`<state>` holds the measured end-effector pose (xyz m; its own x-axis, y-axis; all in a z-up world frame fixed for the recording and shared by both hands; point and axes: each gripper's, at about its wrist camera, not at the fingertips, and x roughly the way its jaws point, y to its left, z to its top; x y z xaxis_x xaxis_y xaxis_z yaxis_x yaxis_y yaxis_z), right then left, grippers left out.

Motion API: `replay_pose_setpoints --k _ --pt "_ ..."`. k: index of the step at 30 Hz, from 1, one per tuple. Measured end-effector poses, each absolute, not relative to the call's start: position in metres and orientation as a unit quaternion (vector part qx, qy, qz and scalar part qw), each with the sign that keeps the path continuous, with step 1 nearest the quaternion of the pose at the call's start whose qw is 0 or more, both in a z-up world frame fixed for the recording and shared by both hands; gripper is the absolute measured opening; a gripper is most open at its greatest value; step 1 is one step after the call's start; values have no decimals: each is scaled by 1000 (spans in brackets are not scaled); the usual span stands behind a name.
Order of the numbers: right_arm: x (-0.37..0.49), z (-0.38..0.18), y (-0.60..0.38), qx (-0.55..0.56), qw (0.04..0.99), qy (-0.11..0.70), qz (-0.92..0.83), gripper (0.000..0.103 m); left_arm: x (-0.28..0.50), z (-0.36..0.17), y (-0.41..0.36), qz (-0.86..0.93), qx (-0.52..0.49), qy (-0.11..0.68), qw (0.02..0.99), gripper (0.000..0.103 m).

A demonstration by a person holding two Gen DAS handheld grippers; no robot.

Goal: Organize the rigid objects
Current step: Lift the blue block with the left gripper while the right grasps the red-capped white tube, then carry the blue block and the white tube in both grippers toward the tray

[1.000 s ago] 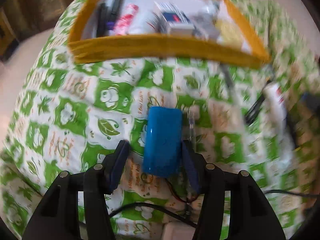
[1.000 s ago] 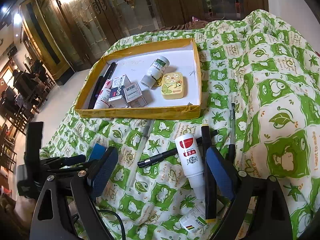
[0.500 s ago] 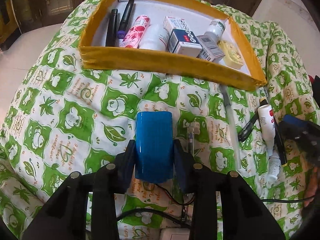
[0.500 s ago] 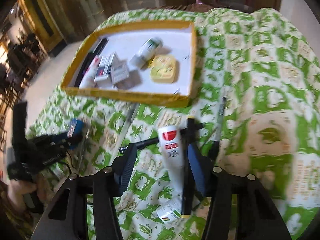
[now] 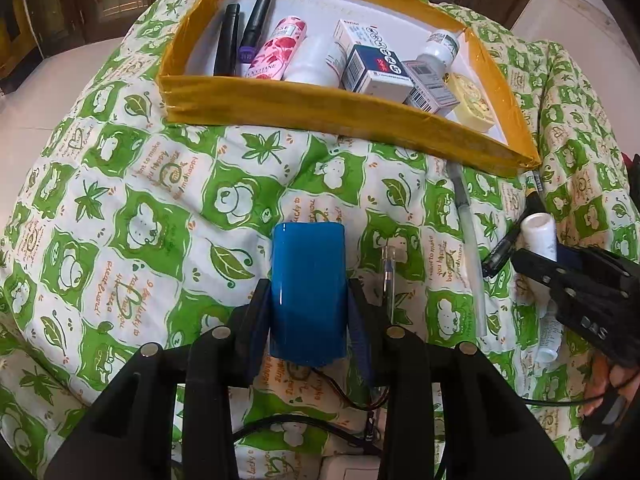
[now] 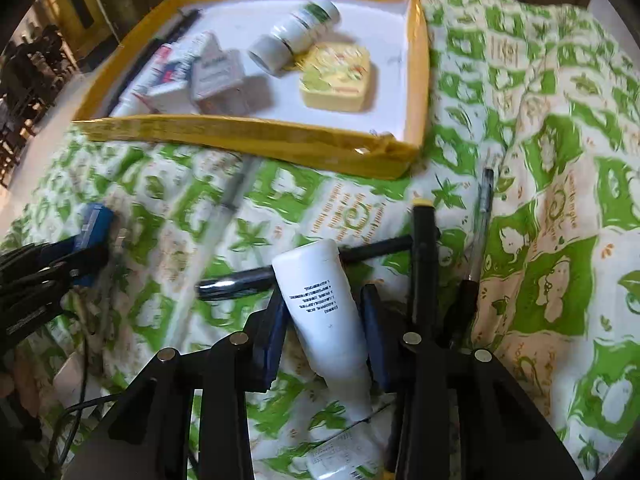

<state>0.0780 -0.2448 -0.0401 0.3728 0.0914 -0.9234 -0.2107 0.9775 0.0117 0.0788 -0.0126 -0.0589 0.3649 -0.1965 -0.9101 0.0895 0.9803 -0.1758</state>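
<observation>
My left gripper (image 5: 307, 312) is shut on a blue battery pack (image 5: 308, 280) with thin wires, just above the green patterned blanket. My right gripper (image 6: 324, 328) is shut on a white tube (image 6: 324, 300), its cap end pointing back toward me. The same tube (image 5: 540, 236) and the right gripper show at the right of the left wrist view. The yellow-rimmed tray (image 5: 320, 108) lies farther back and holds pens, a pink floral tube, small boxes, a white bottle and a yellow tin (image 6: 338, 78).
On the blanket near the tube lie a black marker (image 6: 304, 268), a black pen with a yellow tip (image 6: 422, 248), a clear pen (image 6: 482, 216), a long clear stick (image 6: 224, 216) and another small tube (image 6: 340, 456). A cable runs below the left gripper.
My left gripper closed on the blue battery pack and raised it slightly. My right gripper moved down and forward and closed around the white tube, which turned so its label faces away.
</observation>
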Motion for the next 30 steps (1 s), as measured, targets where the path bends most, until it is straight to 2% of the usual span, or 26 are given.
replay_pose_setpoints --k 7,17,30 --pt "57 -30 -224 -58 834 535 125 32 81 -59 -17 -90 -44 553 827 33" --pt "36 -13 -225 -15 844 513 154 31 63 -30 1 -121 -98 485 860 33" --pt "38 -2 -222 3 855 490 169 28 57 -20 10 -129 -134 453 872 33"
